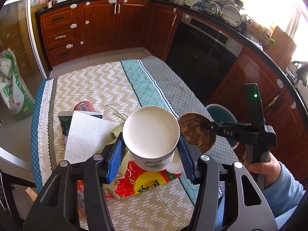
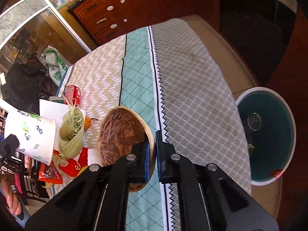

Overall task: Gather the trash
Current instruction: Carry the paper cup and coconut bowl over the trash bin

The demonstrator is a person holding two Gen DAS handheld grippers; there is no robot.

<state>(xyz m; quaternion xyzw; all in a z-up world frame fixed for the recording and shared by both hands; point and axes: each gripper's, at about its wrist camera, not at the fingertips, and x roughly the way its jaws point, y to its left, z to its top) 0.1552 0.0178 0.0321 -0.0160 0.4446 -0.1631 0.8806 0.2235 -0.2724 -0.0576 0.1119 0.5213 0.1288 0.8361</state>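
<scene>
My left gripper [image 1: 150, 150] is shut on a white paper cup [image 1: 151, 130] with green print, held above the table with its bottom facing the camera; the cup also shows in the right wrist view [image 2: 31, 134]. My right gripper [image 2: 153, 154] is shut on the rim of a brown coconut-shell bowl [image 2: 121, 132], lifted over the tablecloth; the bowl shows beside the cup in the left wrist view [image 1: 194, 132]. On the table lie a paper towel [image 1: 84, 134], a red can [image 2: 72, 94], green husk strips [image 2: 74, 132] and a red wrapper [image 1: 142, 184].
A teal bin with a white rim [image 2: 267, 136] stands on the floor off the table's right edge, with a little trash in it. Wooden cabinets [image 1: 115, 25] and a black oven [image 1: 202, 46] lie beyond. A green and white sack [image 1: 11, 88] sits on the floor at left.
</scene>
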